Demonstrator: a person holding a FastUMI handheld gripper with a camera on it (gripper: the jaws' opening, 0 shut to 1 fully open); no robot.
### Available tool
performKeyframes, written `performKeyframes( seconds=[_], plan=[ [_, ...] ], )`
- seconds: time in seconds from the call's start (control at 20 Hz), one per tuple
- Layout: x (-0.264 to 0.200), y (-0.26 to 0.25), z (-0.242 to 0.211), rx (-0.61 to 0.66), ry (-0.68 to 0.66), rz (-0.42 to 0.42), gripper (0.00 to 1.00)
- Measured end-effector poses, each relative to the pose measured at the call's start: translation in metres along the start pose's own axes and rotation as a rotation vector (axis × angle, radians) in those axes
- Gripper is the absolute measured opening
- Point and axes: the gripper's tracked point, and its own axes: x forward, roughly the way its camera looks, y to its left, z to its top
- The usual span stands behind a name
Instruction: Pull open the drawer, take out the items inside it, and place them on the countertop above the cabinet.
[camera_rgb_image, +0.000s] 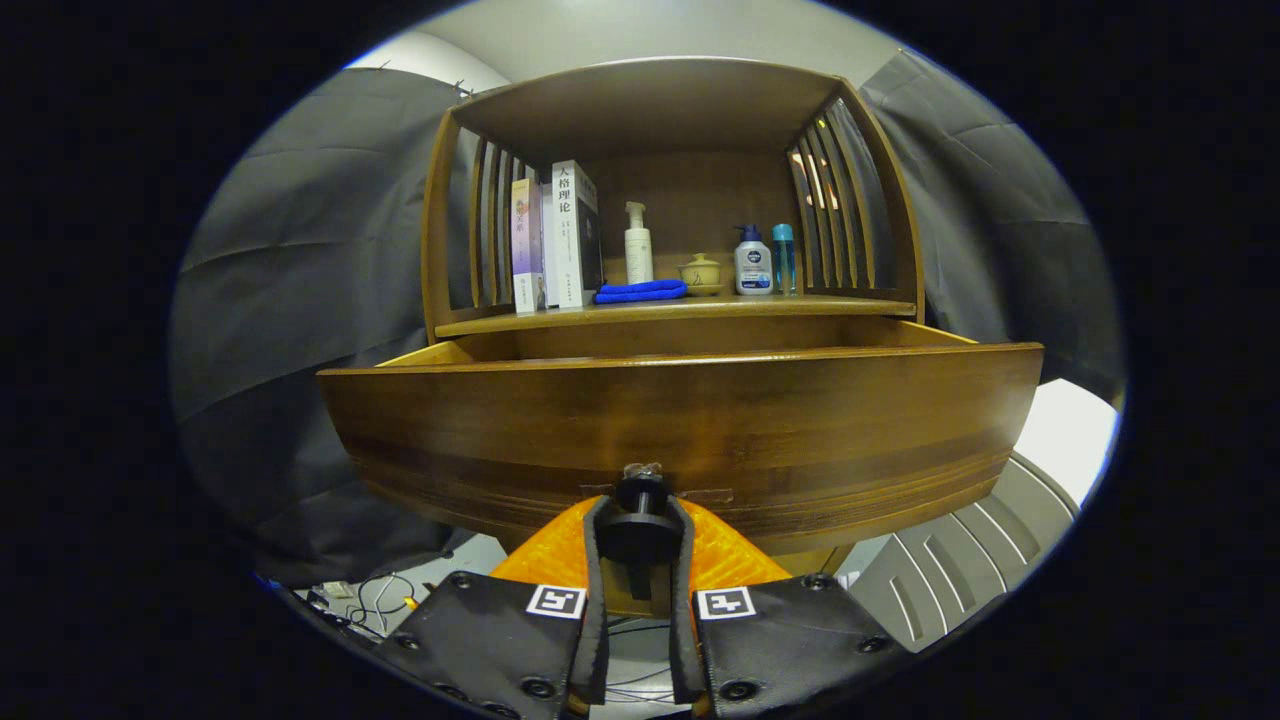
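drawer (680, 420) stands pulled out from the cabinet (660, 110); tool (640, 520) clamps its dark knob (640, 497).

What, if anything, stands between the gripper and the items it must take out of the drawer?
The gripper is shut on the drawer's knob. The raised drawer front stands between it and the drawer's inside, hiding any contents. On the countertop, books, a blue cloth and bottles take up space.
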Motion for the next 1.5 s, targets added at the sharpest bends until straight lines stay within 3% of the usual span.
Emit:
performKeyframes(
  seconds=[0.35,0.65,0.9,1.2,1.5],
  plan=[
    [-0.011,0.004,-0.004,-0.014,-0.003,0.02,0.26],
    [-0.033,0.01,0.024,-0.104,-0.132,0.066,0.54],
    [-0.049,0.015,0.076,-0.16,-0.252,0.094,0.98],
    [-0.03,0.022,0.132,-0.174,-0.259,0.112,0.98],
    [0.02,0.024,0.15,-0.168,-0.096,0.123,0.98]
  ],
)
